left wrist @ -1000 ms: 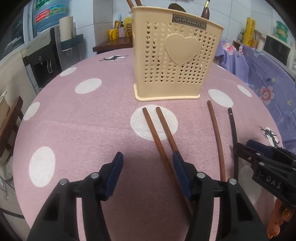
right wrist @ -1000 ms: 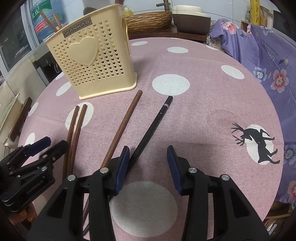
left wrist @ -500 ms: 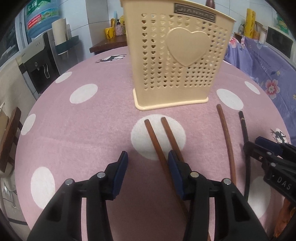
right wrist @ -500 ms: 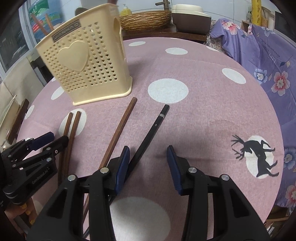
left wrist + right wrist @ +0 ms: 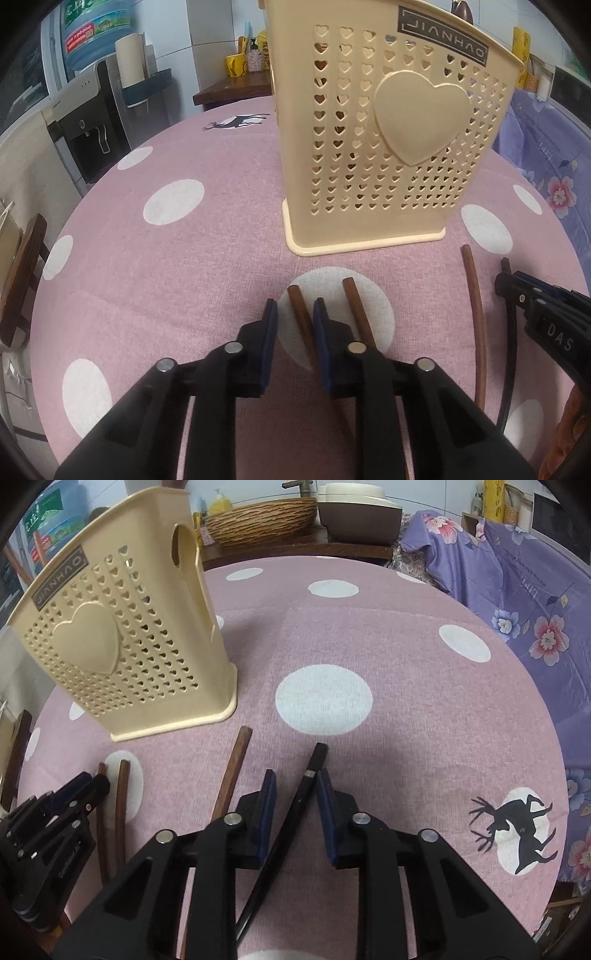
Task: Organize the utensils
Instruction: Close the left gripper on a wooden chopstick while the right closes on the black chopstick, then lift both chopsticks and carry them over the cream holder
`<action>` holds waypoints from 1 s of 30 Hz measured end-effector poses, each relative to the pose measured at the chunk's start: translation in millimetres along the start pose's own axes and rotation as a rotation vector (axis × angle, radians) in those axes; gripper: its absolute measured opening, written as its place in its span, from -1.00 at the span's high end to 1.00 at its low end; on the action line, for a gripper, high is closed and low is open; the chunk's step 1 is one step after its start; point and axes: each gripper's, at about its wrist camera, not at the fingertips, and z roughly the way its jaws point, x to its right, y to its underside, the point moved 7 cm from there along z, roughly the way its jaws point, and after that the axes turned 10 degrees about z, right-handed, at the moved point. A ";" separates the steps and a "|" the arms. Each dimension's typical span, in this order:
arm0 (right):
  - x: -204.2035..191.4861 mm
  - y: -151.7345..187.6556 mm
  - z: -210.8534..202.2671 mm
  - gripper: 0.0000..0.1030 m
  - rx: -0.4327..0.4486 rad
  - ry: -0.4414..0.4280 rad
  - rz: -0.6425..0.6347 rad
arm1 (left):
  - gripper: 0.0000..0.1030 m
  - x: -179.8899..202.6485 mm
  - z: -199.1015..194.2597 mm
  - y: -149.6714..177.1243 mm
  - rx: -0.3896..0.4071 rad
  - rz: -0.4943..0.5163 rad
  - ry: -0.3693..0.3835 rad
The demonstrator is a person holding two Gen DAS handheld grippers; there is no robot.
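A cream perforated utensil holder point(image 5: 388, 140) with a heart stands on the pink dotted tablecloth; it also shows in the right wrist view point(image 5: 122, 653). Three brown chopsticks and one black chopstick lie in front of it. My left gripper point(image 5: 293, 310) is open, its jaws straddling the leftmost brown chopstick point(image 5: 301, 317); a second brown one point(image 5: 356, 310) lies just right of it. My right gripper point(image 5: 295, 779) is open, its jaws straddling the black chopstick point(image 5: 308, 779). The third brown chopstick point(image 5: 232, 771) lies to its left.
Chopstick ends stick out of the holder's top. A purple floral cloth point(image 5: 517, 602) covers furniture to the right of the table. A wicker basket point(image 5: 258, 520) and a pot sit on a shelf behind. A water dispenser point(image 5: 88, 122) stands at the left.
Both grippers moved forward toward the holder and lower. The left jaws narrowed and shifted right around the leftmost brown chopstick. The right jaws now straddle the black chopstick.
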 end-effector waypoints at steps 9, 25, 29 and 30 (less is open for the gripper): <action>-8.8 1.8 1.5 0.76 -0.017 -0.033 -0.014 | 0.77 2.2 -5.8 5.4 0.004 0.018 0.025; -10.3 7.2 -2.2 0.82 -0.044 -0.110 0.018 | 0.81 -3.4 -10.0 4.4 0.026 -0.041 0.054; -5.1 5.5 -4.1 0.82 -0.056 -0.144 0.044 | 0.83 -7.4 -17.6 3.0 0.047 -0.058 0.063; -5.0 5.7 -5.3 0.82 -0.056 -0.150 0.048 | 0.83 -8.2 -19.7 2.4 0.052 -0.060 0.065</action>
